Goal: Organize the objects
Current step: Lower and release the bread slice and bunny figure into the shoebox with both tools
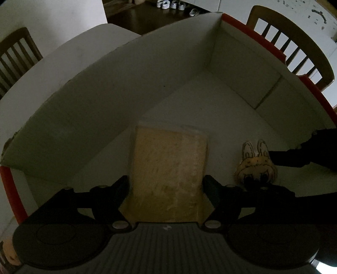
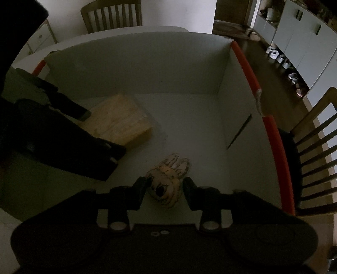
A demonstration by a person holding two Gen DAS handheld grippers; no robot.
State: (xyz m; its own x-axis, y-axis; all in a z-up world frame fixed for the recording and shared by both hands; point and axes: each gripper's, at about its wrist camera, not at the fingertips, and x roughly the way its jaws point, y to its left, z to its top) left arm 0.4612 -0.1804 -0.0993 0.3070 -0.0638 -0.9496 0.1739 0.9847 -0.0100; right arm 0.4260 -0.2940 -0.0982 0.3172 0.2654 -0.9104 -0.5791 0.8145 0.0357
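Note:
Both grippers reach into a white cardboard box with red-taped edges. A flat yellow packet lies on the box floor between the fingers of my left gripper, which touch its two sides. It also shows in the right wrist view with the left gripper on it. A small yellow rabbit-eared toy lies on the floor between the fingers of my right gripper, which stand apart with small gaps on both sides. The toy also shows in the left wrist view.
The box stands on a white table. Wooden chairs stand at the table's sides, one seen in the right wrist view. Shoes line a dark floor by white cabinets.

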